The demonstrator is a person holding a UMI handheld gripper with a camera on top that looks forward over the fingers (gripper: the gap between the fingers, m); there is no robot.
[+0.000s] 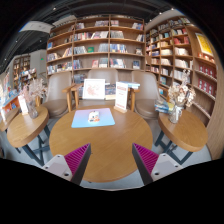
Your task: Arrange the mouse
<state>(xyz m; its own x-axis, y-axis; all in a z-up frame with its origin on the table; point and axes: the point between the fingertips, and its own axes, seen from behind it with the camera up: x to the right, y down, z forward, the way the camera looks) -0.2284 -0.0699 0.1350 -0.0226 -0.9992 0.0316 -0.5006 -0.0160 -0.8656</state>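
Two purple-padded fingers frame our view, one pad [73, 160] on the left and one [147, 158] on the right; the jaws of the gripper [110, 160] stand wide apart with nothing between them. We look down along them at a round wooden table [110, 150]. Beyond the fingers, toward the far side of that table, lies a pale blue mat [80, 121], and on it rests a small white object [94, 116] that we take to be the mouse, though it is too small to be sure. It sits well apart from the fingertips.

Past the mat stand a white sign [94, 88] and a second upright card [122, 96]. Smaller round tables flank ours, one to the left [22, 128] and one to the right [186, 128], each carrying a few items we cannot make out. Tall bookshelves [98, 45] fill the back wall.

We judge the task is at the approach step: nothing is gripped, and the mouse is untouched on its mat. The next move seems to call for carrying the jaws forward and down across the table, centring the mouse between the pads, keeping them wide until they straddle it, then closing gently on its sides.
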